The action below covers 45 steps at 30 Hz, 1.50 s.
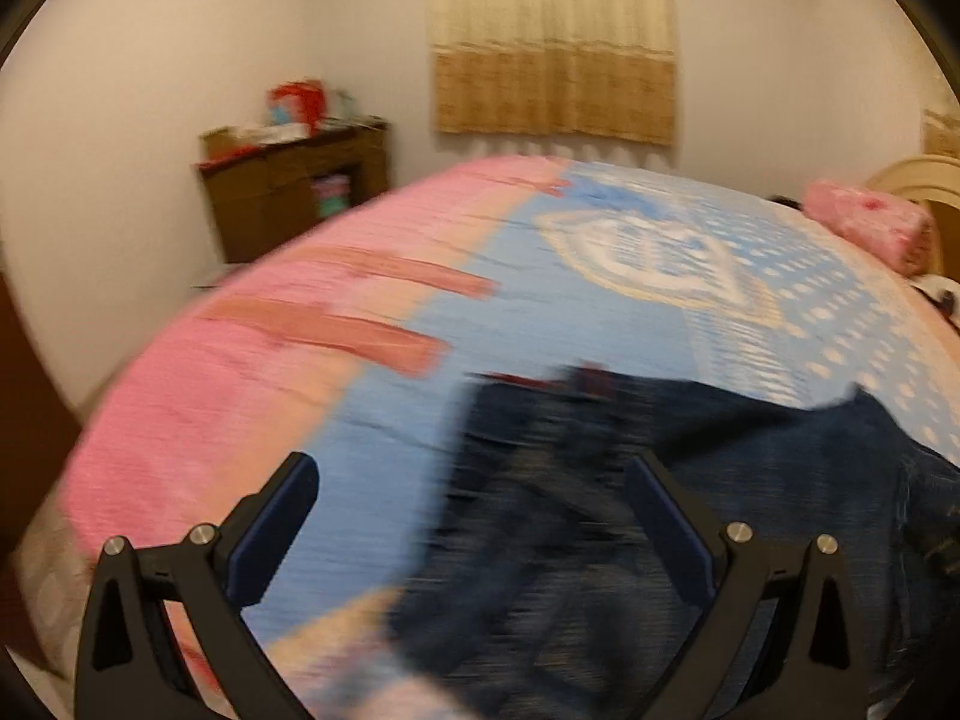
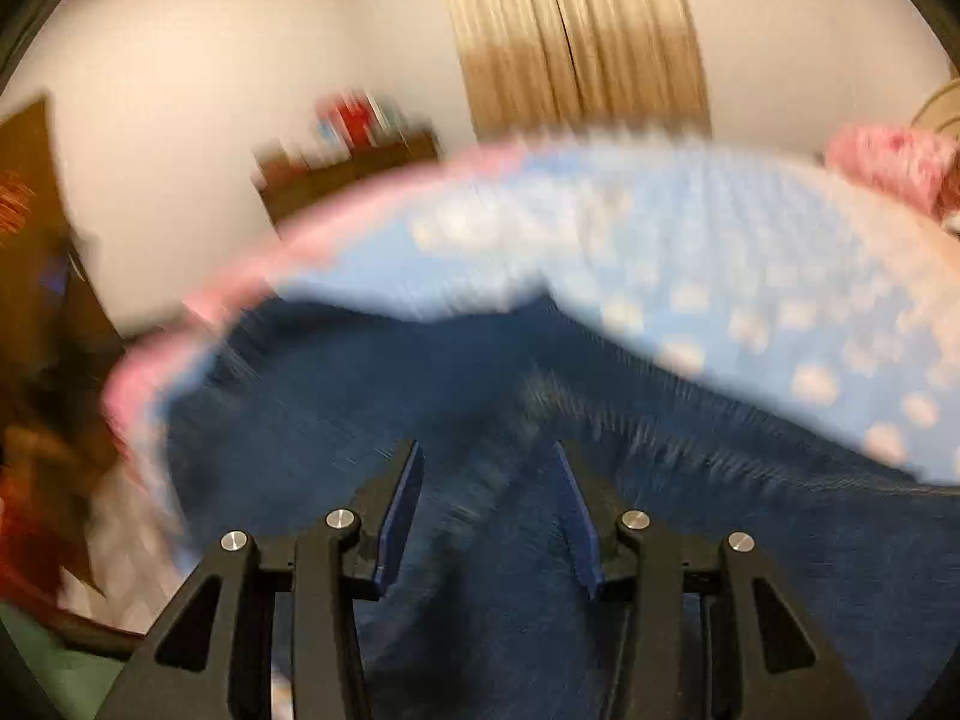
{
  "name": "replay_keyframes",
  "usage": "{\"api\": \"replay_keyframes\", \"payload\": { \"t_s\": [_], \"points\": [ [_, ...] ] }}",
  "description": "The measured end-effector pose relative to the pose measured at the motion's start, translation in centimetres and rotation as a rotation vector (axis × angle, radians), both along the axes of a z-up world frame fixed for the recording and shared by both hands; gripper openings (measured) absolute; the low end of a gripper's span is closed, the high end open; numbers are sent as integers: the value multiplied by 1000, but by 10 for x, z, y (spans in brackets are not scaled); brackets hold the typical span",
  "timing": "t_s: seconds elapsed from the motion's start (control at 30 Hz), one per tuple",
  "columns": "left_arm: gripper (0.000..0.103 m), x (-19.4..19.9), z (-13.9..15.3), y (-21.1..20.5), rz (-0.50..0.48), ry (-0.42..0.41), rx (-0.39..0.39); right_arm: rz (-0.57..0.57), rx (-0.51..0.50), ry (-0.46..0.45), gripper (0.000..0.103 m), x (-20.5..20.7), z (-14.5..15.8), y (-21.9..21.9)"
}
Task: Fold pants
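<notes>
Your dark blue jeans [image 1: 630,480] lie spread on the bed [image 1: 252,408], over its pink and blue cover, with the waistband edge toward the far side and one leg trailing off to the right. Your left hand-held gripper [image 1: 474,516] hangs wide apart above the jeans' left edge, nothing between its pads. Your right hand-held gripper [image 2: 486,510] stands about half apart over the middle of the denim, also empty as far as the blur lets you see. Both views are smeared, so slow down before you pinch. I judge you are lining up for a fold: take both layers at an edge, 1 hand-held gripper at each end, and lift evenly so the cloth stays flat.
</notes>
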<state>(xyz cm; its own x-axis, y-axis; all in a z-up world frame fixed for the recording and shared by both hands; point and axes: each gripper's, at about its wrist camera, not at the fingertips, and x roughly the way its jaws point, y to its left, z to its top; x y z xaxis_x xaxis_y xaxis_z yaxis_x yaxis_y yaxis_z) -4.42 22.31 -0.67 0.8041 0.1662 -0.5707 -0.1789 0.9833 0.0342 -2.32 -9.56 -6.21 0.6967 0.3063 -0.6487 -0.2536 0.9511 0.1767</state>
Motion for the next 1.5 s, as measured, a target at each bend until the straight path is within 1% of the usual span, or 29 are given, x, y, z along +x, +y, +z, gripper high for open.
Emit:
{"api": "replay_keyframes", "payload": {
  "t_s": [0.07, 0.13, 0.2, 0.23, 0.27, 0.33, 0.37, 0.4, 0.47, 0.5, 0.53, 0.57, 0.6, 0.7, 0.73, 0.8, 0.83, 0.87, 0.9, 0.93, 0.97, 1.03, 1.07, 1.13, 1.2, 1.23, 1.33, 1.43, 1.5],
  "points": [
    [103, -8, 4, 29, 76, -4, -3, 0, -22, -115, 50, -5, -3, 5],
    [103, -16, 3, 58, 146, 0, -45, -12, -38, -99, 50, -4, 1, 13],
    [103, -22, -2, 81, 200, -2, -116, 8, 90, -204, 50, -13, 15, 10],
    [103, -24, -7, 88, 207, -2, -168, 23, 99, -240, 50, -23, 24, 6],
    [103, -23, -10, 90, 198, 0, -203, 32, 72, -279, 51, -24, 31, 13],
    [103, -20, -20, 81, 130, 14, -265, 7, -55, -341, 55, -24, 31, 27],
    [103, -17, -25, 72, 87, 16, -266, -18, -101, -344, 55, -21, 27, 29],
    [103, -14, -31, 61, 49, 11, -250, -36, -105, -330, 55, -19, 23, 30],
    [103, -4, -50, 42, 20, 46, -251, -70, -46, -250, 55, -9, 5, 21],
    [103, 1, -59, 38, 3, 76, -289, -88, 2, -188, 56, -1, -6, 13],
    [103, 5, -67, 34, -23, 99, -354, -88, 49, -192, 56, -2, -11, 5],
    [103, 8, -80, 30, -56, 123, -461, -78, 91, -218, 56, -6, -10, 0],
    [103, 7, -85, 25, -46, 118, -476, -74, 110, -212, 56, -5, -11, -2],
    [103, 6, -90, -4, -7, 81, -297, -69, 123, -219, 58, -6, -13, -4],
    [103, 6, -90, -5, 1, 73, -297, -62, 123, -222, 61, -5, -13, -3],
    [102, 6, -88, 0, 5, 82, -366, -53, 120, -228, 62, -8, -13, -2],
    [98, 5, -86, 3, 2, 87, -393, -51, 121, -231, 62, -9, -14, -1],
    [86, 3, -83, 7, 12, 82, -428, -51, 125, -232, 62, -11, -13, -2],
    [79, 1, -78, 11, 15, 71, -443, -52, 131, -232, 62, -11, -14, -3],
    [69, -1, -75, 12, 9, 63, -447, -53, 135, -234, 62, -15, -13, -5],
    [55, -3, -69, 9, 0, 47, -424, -52, 141, -235, 62, -16, -12, -6],
    [36, -7, -64, 5, -32, 26, -400, -52, 143, -233, 62, -16, -12, -7],
    [35, -7, -63, 6, -53, 27, -424, -52, 143, -233, 62, -17, -13, -7],
    [36, -7, -66, 12, -49, 21, -483, -51, 146, -234, 62, -17, -12, -7],
    [58, -5, -75, 24, -3, 34, -545, -49, 152, -233, 62, -17, -12, -8],
    [74, -4, -80, 30, 27, 45, -571, -46, 158, -234, 62, -18, -13, -8],
    [77, -5, -86, 42, 19, 36, -644, -40, 177, -235, 62, -18, -13, -10],
    [78, -11, -87, 37, 16, 62, -646, -38, 184, -235, 62, -18, -13, -10],
    [79, -22, -89, 24, 20, 68, -605, -38, 183, -236, 62, -19, -14, -9]
  ]
}}
